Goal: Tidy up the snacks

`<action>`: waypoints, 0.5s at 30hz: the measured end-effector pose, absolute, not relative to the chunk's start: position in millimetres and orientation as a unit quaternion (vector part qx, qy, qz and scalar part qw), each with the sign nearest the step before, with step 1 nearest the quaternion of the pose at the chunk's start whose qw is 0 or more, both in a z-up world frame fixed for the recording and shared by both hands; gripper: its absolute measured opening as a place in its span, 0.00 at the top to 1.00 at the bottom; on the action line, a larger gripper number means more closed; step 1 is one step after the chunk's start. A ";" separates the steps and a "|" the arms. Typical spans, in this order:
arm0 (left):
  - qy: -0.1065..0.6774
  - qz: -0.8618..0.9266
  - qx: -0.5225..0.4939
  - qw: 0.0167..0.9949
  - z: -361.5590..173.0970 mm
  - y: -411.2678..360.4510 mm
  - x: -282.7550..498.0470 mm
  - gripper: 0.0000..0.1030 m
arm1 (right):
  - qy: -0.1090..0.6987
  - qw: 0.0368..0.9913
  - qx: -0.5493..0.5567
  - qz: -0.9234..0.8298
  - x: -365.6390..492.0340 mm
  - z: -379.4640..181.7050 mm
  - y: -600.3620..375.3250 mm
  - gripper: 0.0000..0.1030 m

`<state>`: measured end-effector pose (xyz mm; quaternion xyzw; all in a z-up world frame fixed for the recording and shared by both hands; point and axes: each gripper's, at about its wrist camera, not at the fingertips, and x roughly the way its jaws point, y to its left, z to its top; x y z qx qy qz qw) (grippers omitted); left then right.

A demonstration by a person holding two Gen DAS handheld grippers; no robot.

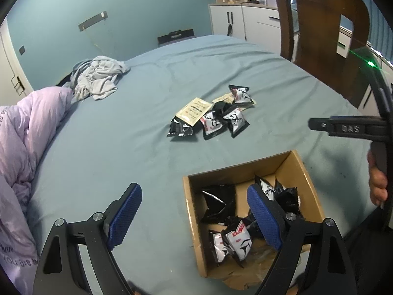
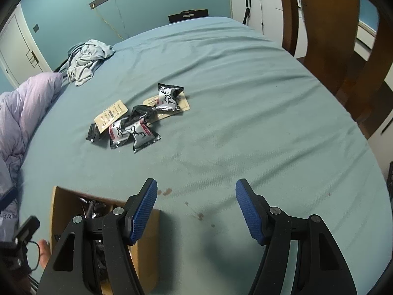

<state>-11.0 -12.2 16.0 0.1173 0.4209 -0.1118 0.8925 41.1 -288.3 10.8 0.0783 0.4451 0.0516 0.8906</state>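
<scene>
A heap of black-and-silver snack packets [image 1: 222,119] [image 2: 137,129] with tan sachets [image 1: 194,110] [image 2: 110,114] lies mid-bed on the blue-green sheet. A cardboard box [image 1: 192,223] [image 2: 57,209] near the front edge holds several packets [image 1: 237,238]. My left gripper [image 1: 194,215] is open and empty, its right finger over the box, its left finger over bare sheet. My right gripper [image 2: 196,211] is open and empty above bare sheet just right of the box, well short of the heap. In the left wrist view, the right tool's side [image 1: 343,127] and a hand [image 1: 377,182] show at the right edge.
A lilac duvet [image 1: 22,147] [image 2: 17,113] lies along the left side, with a crumpled grey garment [image 1: 98,78] [image 2: 84,61] behind it. A brown wooden chair [image 1: 319,32] [image 2: 331,29] stands at the bed's far right edge. White cabinets [image 1: 245,22] line the back wall.
</scene>
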 end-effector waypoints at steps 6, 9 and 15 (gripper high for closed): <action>0.427 -0.113 0.119 0.889 12.7 -13.3 -7.9 0.14 | 0.456 0.885 0.073 0.059 69.5 1.7 -280.0 0.36; 0.429 -0.109 0.117 0.889 12.0 -11.3 -4.3 0.14 | 0.459 0.881 0.081 0.074 83.2 -1.6 -276.7 0.36; 0.446 -0.116 0.111 0.881 6.4 -9.3 5.5 0.14 | 0.484 0.860 0.076 0.144 115.5 -11.6 -254.7 0.36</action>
